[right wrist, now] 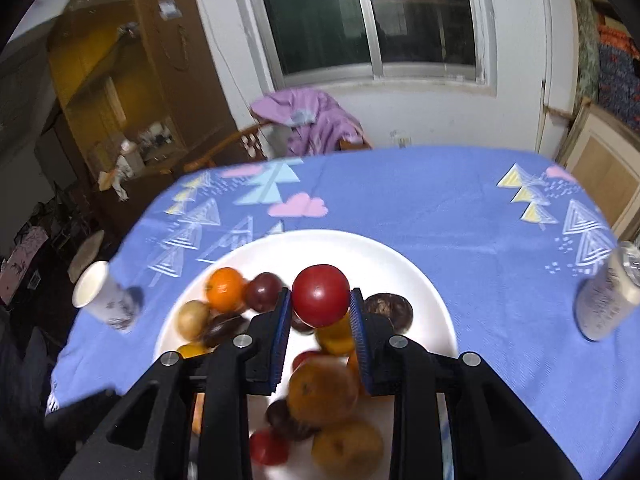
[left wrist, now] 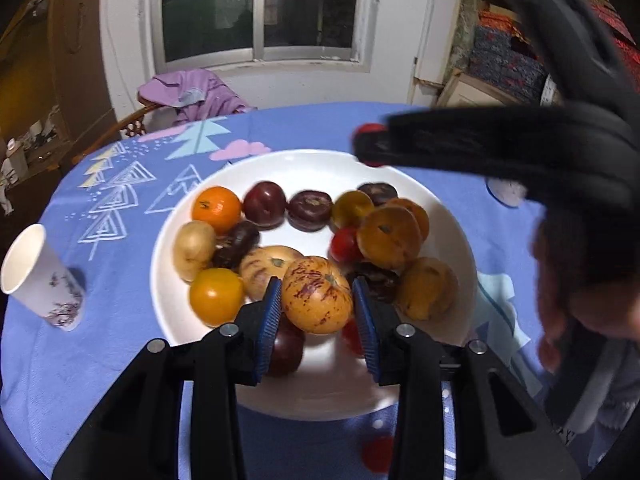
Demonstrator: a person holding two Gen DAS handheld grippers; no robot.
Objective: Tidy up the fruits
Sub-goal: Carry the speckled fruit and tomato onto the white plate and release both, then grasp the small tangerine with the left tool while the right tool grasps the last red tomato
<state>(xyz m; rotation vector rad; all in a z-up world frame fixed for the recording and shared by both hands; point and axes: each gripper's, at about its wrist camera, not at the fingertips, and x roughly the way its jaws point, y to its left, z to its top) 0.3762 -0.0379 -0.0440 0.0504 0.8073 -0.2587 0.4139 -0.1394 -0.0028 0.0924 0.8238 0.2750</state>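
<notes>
1. A paper cup [left wrist: 42,280] stands at the left of the blue-clothed worktop [left wrist: 120,360], apart from the fruit.
2. The white plate [left wrist: 192,316] already carries most of the fruit: an orange [left wrist: 216,209], dark plums, yellow and speckled pieces, loosely heaped rather than sorted.
3. The left tool [left wrist: 316,312] is clamped on a purple-streaked pepino melon [left wrist: 317,295], held over the plate's near side.
4. The right tool [right wrist: 320,312] grips a red tomato [right wrist: 321,295] above the plate's far half.
5. One red fruit [left wrist: 378,454] appears to lie off the plate on the cloth; two pieces are in hand, so sorting looks well advanced but unfinished.
</notes>
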